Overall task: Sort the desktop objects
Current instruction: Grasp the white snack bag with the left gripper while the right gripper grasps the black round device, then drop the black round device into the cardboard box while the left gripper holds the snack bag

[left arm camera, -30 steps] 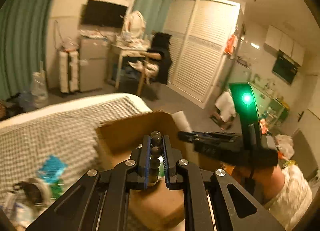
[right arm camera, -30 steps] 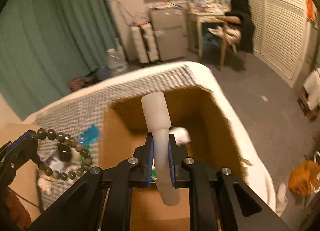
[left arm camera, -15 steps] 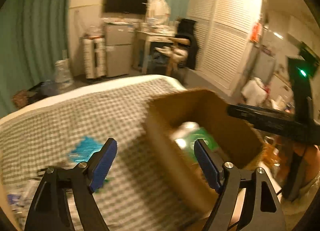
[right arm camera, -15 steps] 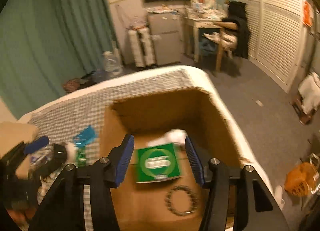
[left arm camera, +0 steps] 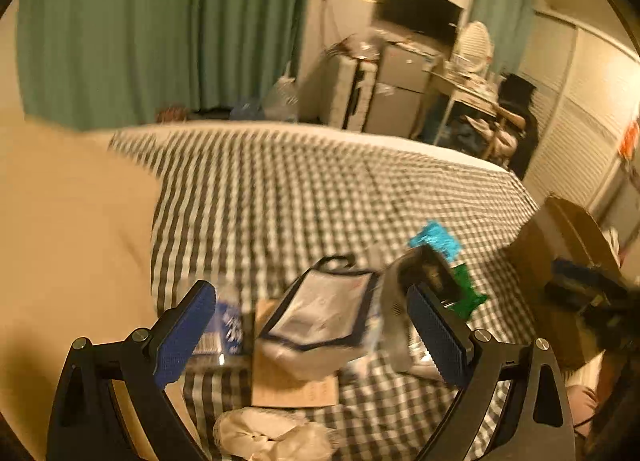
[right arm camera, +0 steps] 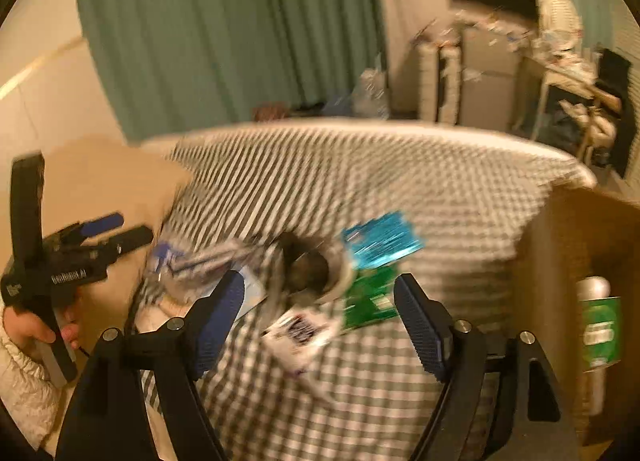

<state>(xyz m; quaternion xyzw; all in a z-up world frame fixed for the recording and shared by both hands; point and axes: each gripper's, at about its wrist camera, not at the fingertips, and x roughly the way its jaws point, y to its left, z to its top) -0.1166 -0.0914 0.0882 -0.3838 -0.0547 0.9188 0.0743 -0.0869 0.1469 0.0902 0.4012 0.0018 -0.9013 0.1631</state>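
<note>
Both claws, left claw (left arm camera: 308, 335) and right claw (right arm camera: 318, 315), are spreading, nothing between them, above the clutter pile (right arm camera: 312, 281) left on the checked bed (left arm camera: 280, 189). Beyond, the cardboard box (right arm camera: 560, 245) already holds a green-labelled can (right arm camera: 598, 325).

Left tongs (left arm camera: 308, 331) and right tongs (right arm camera: 318, 317) opening, nothing gripped.

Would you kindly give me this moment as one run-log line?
left gripper: opening, nothing between jaws | right gripper: opening, nothing between jaws | both over clutter pile on checked cloth | cardboard box at right
</note>
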